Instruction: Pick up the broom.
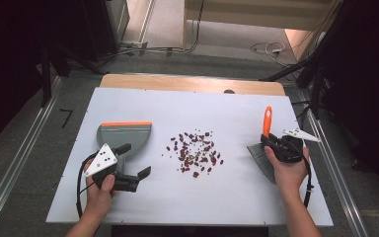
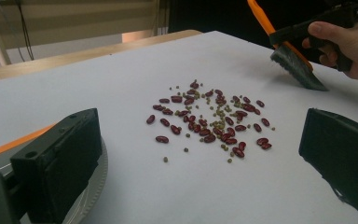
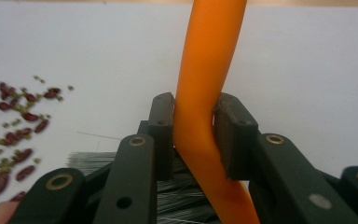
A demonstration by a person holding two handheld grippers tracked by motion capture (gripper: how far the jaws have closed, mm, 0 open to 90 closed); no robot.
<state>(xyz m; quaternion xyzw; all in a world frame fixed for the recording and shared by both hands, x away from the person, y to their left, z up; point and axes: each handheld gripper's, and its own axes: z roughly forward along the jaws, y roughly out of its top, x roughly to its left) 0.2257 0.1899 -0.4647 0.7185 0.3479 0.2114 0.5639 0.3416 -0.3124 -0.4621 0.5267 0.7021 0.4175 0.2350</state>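
Beans [image 1: 195, 152] scattered mid-table, dustpan [image 1: 124, 136] on the left

Right gripper [image 3: 193, 135] clamps the brush [image 1: 265, 143] by its orange handle — left gripper [image 1: 131, 160] sits wide open beside the dustpan.

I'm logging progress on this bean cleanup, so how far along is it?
Done: the right gripper is clamped on the brush handle. In hand: the left gripper is open beside the dustpan, which lies flat on the table, not gripped. Left: everything else. The beans lie scattered mid-table, none in the pan, and the bristles rest well clear of them.
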